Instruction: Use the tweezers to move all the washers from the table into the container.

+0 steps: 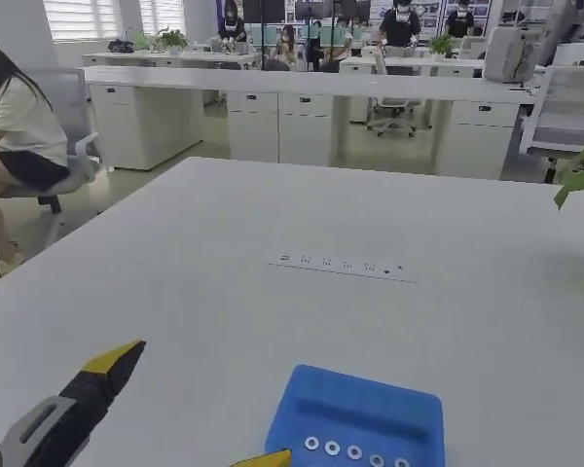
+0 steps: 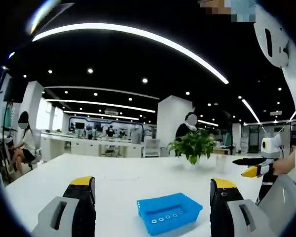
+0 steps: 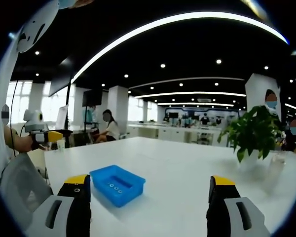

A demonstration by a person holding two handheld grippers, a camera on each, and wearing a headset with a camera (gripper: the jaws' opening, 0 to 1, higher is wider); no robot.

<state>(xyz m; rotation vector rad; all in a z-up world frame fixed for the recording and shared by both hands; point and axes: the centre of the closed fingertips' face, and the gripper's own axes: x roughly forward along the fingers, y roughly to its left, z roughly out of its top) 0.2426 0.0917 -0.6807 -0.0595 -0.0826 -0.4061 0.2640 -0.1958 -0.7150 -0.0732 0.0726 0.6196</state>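
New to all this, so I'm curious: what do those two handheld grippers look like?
The left gripper and right gripper look alike: two broad black jaws capped with yellow tips, on light grey housings with slotted openings.

Head view: high, tilted forward and down across the white rectangular tabletop (image 1: 370, 311). The blue plastic open tray (image 1: 355, 404) is close, at the bottom edge. Both gripper views: low over the table, roughly level, tray just ahead. All three share tray and table. The gripper views also share the leafy green potted plant (image 2: 193, 144).
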